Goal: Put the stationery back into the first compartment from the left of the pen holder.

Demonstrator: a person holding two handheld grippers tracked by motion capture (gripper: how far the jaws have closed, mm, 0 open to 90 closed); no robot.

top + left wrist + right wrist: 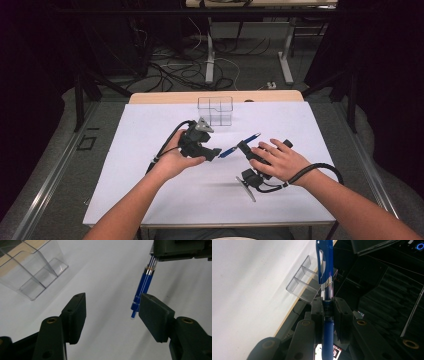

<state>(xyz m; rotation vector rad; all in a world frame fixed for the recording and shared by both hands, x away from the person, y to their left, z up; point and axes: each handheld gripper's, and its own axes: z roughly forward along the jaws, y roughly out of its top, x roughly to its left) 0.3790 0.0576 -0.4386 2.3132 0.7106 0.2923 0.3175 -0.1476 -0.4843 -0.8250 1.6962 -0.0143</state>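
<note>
Above the white bench [150,200], the right tongs [245,147] are clamped on a blue pen [239,145], held level. The left tongs [216,154] stand released, pads either side of the pen's tip without pressing. Behind stands a clear organiser [215,111].

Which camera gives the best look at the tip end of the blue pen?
The left gripper view: the blue pen hangs tip down beside that gripper's right pad. The high view shows it small, between both grippers. The right gripper view shows its clip end, clamped.
</note>
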